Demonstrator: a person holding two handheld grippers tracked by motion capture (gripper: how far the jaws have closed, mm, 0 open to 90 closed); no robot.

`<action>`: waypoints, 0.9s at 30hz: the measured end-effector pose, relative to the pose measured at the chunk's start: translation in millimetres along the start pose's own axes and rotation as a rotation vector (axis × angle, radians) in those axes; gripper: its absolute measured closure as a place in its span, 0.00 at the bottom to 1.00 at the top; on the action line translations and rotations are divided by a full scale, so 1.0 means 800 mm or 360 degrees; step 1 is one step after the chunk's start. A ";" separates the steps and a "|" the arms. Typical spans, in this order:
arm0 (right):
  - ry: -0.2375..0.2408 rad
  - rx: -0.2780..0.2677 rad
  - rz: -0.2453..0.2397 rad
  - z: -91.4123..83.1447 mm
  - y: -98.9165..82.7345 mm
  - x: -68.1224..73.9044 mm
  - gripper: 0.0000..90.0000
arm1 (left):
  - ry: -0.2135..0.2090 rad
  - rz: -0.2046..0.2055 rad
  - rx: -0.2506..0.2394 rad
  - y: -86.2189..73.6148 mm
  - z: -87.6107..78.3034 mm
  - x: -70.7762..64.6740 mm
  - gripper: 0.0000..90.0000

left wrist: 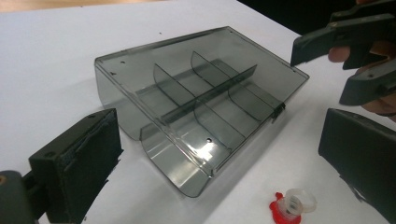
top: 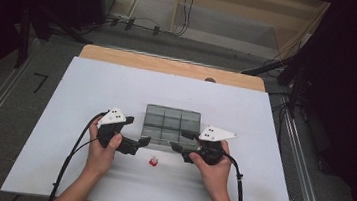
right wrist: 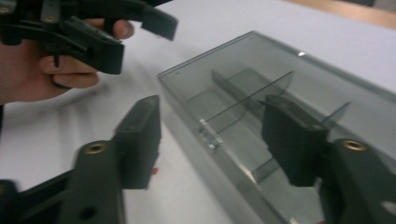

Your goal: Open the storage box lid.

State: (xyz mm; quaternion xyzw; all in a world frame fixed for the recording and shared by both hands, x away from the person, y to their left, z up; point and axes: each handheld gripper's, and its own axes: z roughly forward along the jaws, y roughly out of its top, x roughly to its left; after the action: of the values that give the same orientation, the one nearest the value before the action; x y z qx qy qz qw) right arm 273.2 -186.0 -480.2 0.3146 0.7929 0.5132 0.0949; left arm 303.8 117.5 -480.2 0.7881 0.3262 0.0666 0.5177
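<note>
A smoky clear compartment box (top: 171,125), lid shut and crossed inside by dividers, lies flat near the middle of the white surface (top: 64,118), between the two hands. The left claw (top: 143,141) hovers just off the box's near left corner with its jaws spread and nothing between them. The right claw (top: 178,139) sits at the box's near right edge, jaws partly parted; in the right gripper view they straddle the front wall by the latch (right wrist: 208,135), though the blur leaves it unclear whether either pad touches. A small red and clear piece (top: 153,161) lies on the surface just in front of the box, between the claws.
</note>
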 end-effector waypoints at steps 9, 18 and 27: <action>0.0013 0.0088 -0.0007 0.015 -0.010 0.010 0.94 | 0.0010 -0.0013 -0.0010 -0.002 -0.005 0.003 0.00; -0.0019 0.0280 -0.0023 0.035 -0.025 0.010 0.98 | 0.0016 -0.0022 -0.0007 -0.003 -0.005 0.004 0.00; -0.0094 0.0326 0.0044 0.043 -0.034 0.005 0.98 | 0.0020 -0.0032 0.0011 -0.003 -0.003 0.005 0.00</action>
State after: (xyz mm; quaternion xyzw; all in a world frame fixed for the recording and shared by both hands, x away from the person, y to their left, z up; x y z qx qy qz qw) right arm 275.4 -164.6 -518.9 0.3486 0.8336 0.4213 0.0784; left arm 304.2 122.4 -482.1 0.7862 0.3375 0.0653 0.5135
